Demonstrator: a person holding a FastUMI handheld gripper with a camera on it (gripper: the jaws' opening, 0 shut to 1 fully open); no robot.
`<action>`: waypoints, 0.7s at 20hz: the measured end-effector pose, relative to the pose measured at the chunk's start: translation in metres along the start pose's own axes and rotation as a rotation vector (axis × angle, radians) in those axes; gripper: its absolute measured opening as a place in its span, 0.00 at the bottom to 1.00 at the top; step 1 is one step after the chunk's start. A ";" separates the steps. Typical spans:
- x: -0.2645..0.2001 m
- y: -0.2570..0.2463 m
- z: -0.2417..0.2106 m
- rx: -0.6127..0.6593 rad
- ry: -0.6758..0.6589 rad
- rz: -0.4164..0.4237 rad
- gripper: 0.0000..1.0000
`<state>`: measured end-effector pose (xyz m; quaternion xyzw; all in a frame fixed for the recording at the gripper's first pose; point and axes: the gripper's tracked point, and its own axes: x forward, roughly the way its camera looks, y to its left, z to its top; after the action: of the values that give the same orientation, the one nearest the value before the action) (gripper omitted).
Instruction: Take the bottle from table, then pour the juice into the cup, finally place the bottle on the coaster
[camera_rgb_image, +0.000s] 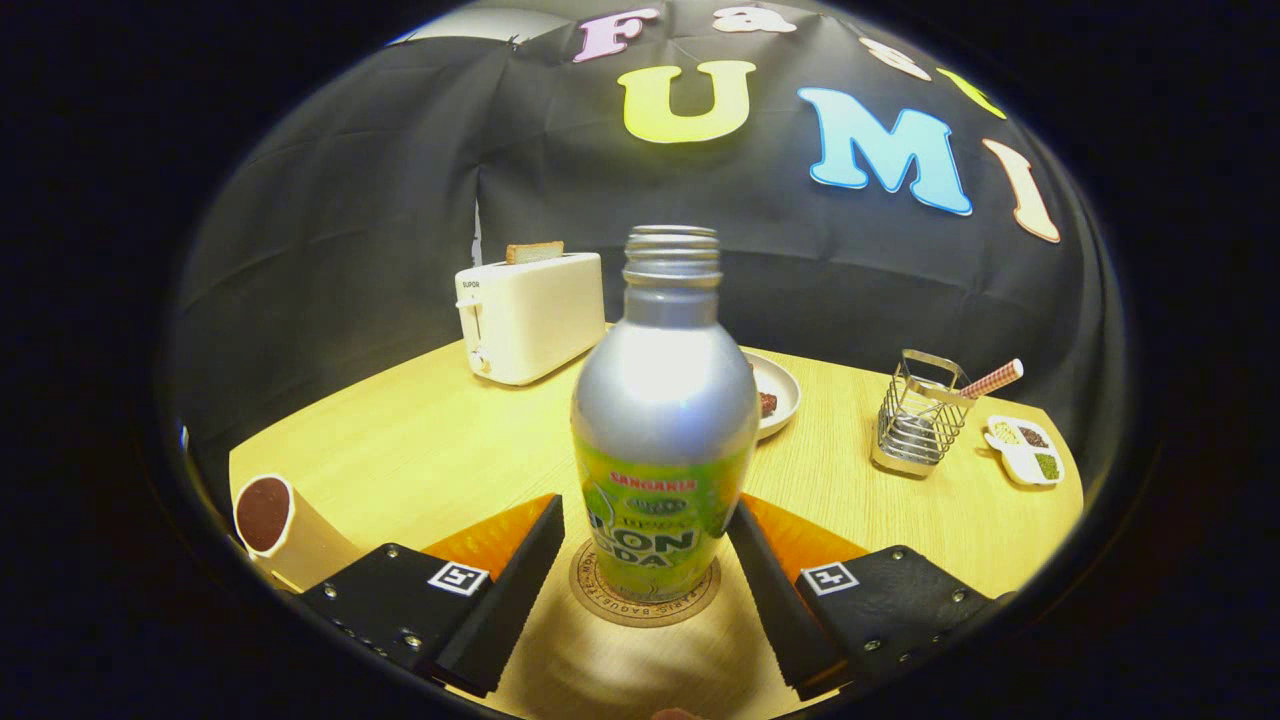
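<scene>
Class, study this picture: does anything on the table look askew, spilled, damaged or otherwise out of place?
Nothing stands out. The bottle stands upright and uncapped on the coaster, between the gripper jaws, which are open with a gap on each side. The cup near the table's edge holds dark liquid, and no spill shows on the table.

The gripper view looks low and level across the table (420, 440), very close behind the bottle (660, 420) toward the booth wall

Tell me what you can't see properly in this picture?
- Coaster: middle hidden under the bottle standing on it.
- Plate: partly hidden behind the bottle.
- Cup: base cut off by the left finger.
- Gripper: open, fingers either side of the bottle, apparently not pressing.
</scene>
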<state>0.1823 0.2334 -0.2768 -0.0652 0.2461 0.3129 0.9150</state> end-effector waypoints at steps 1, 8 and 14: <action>-0.003 0.000 0.001 0.007 -0.001 -0.005 0.98; -0.050 -0.004 0.030 0.016 -0.061 -0.052 0.98; -0.113 -0.008 0.070 0.059 -0.144 -0.117 0.98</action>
<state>0.1388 0.1851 -0.1612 -0.0297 0.1844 0.2553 0.9486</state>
